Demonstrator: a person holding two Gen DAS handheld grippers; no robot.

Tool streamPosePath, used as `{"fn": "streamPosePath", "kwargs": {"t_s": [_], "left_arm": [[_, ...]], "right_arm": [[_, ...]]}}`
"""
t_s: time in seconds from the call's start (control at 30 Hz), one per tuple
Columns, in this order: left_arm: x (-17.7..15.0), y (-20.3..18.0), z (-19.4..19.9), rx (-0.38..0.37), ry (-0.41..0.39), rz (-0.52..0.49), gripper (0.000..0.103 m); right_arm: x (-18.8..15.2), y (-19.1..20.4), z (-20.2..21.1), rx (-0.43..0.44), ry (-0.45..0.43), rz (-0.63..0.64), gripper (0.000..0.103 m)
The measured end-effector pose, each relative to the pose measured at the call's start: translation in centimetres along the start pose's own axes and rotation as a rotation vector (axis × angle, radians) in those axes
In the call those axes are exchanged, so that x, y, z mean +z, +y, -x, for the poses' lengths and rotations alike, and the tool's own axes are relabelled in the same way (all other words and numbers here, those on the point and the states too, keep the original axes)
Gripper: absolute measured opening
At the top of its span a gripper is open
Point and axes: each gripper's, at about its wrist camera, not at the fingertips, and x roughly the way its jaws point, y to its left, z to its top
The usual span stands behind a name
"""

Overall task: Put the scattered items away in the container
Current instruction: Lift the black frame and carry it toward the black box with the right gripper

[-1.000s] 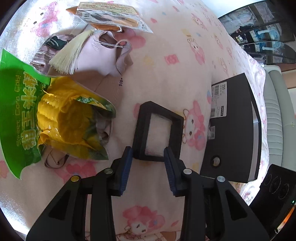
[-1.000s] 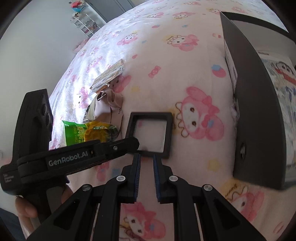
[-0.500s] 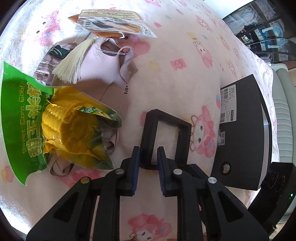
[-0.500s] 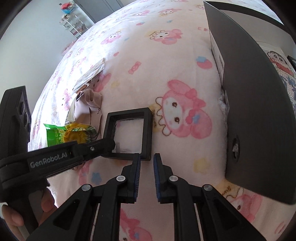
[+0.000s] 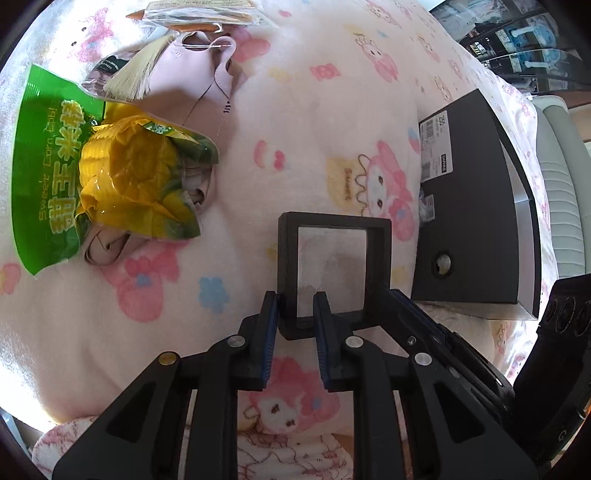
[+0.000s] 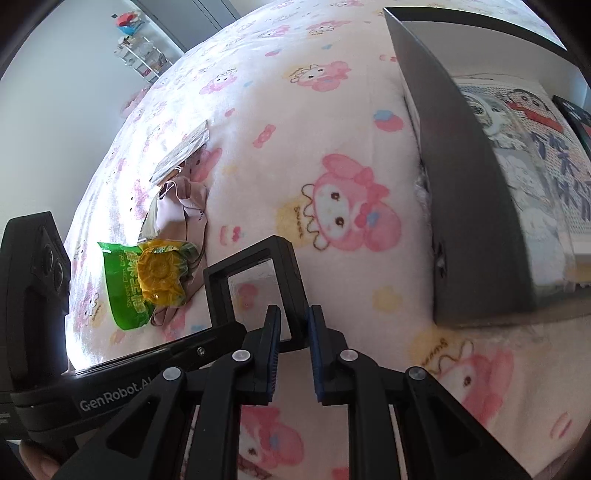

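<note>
A black square frame with a clear film centre is lifted and tilted above the pink cartoon blanket. My left gripper is shut on the frame's near left corner. In the right wrist view the frame stands just ahead of my right gripper, which is shut; the frame's near corner shows through the narrow gap between its fingers. The dark grey container box lies to the right, its wall close by.
A green sweet-corn packet, a pink face mask, a cream tassel and a flat snack packet lie at the left. A printed cartoon pack sits inside the box. A person's hand holds the left gripper.
My left jaws closed on the frame's edge, then raised and tilted it off the blanket, shifting it toward the box. The right gripper stayed shut and now has the frame's corner at its tips.
</note>
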Motion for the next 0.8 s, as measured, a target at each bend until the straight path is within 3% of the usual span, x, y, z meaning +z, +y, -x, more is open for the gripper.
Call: {"fn": "streamPosePath", "kwargs": {"t_s": [0.23,0.4,0.57,0.8], "left_arm": [[0.7,1.5,0.2,-0.109,-0.030,0.092,0.020],[1.1,0.3,-1.8,0.002,0.000,0.065,0.026],[0.9,-0.8,-2.2,0.056,0.010,0.011,0.028],[-1.2,-1.6,0.5,-0.018,-0.053,-0.031,0.030]], "right_arm": [[-1.1,-0.7,0.0,-0.024,0.032,0.004,0.013],[-1.4,-1.5,-1.7,-0.033,0.058,-0.021,0.013],[-1.5,-0.2,-2.7,-0.075,0.042,0.004,0.015],[-2.2,1.1,0.4,-0.083,0.003,0.027,0.015]]}}
